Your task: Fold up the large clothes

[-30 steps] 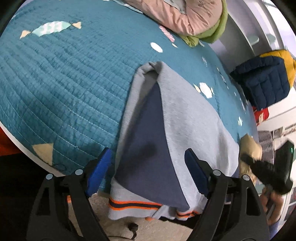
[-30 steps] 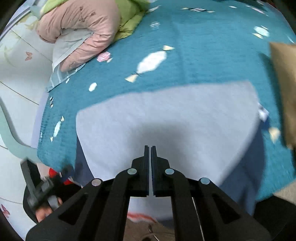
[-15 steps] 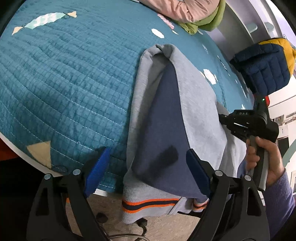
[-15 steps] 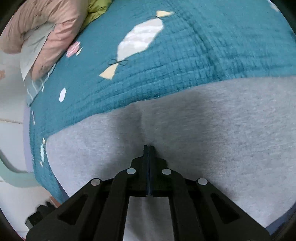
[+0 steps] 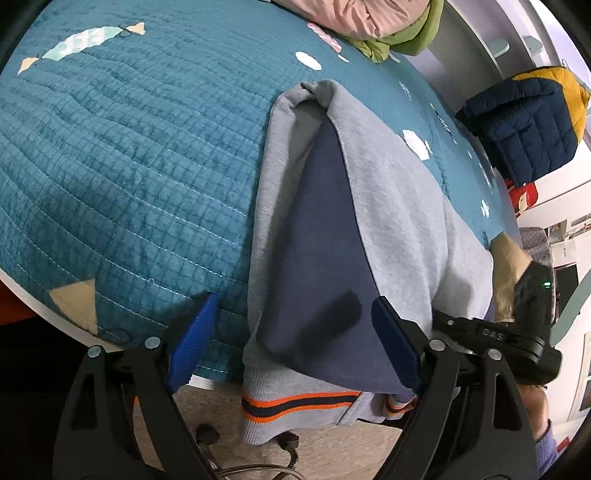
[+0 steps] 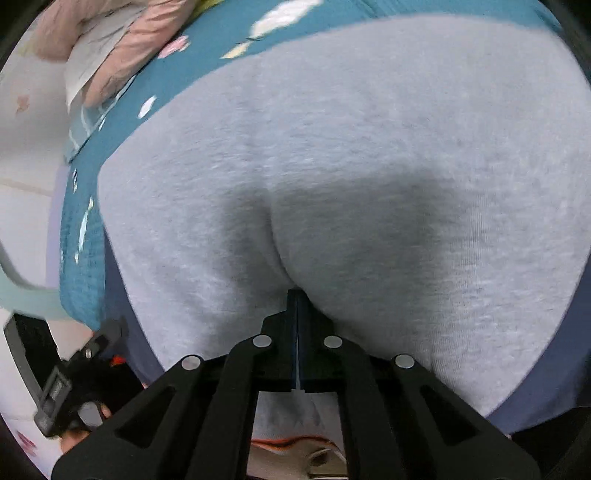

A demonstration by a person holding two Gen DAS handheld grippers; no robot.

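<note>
Right claw (image 6: 296,295), jaws pressed together, digs its tip into the grey sweater (image 6: 369,147) on the quilt (image 5: 129,166); left claw (image 5: 291,339), spread, straddles its hem overhanging the quilt's edge.

Fuzzy grey fleece sweatshirt (image 6: 369,155), quilted matt teal bedspread (image 5: 129,166), puffy jacket (image 5: 524,125)

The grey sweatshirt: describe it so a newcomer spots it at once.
On the teal quilted bedspread, at the near edge, lies the grey sweatshirt, folded, with a navy panel showing. Its orange-and-navy striped hem hangs over the edge, unlike the pink bedding or the navy puffer jacket.
</note>
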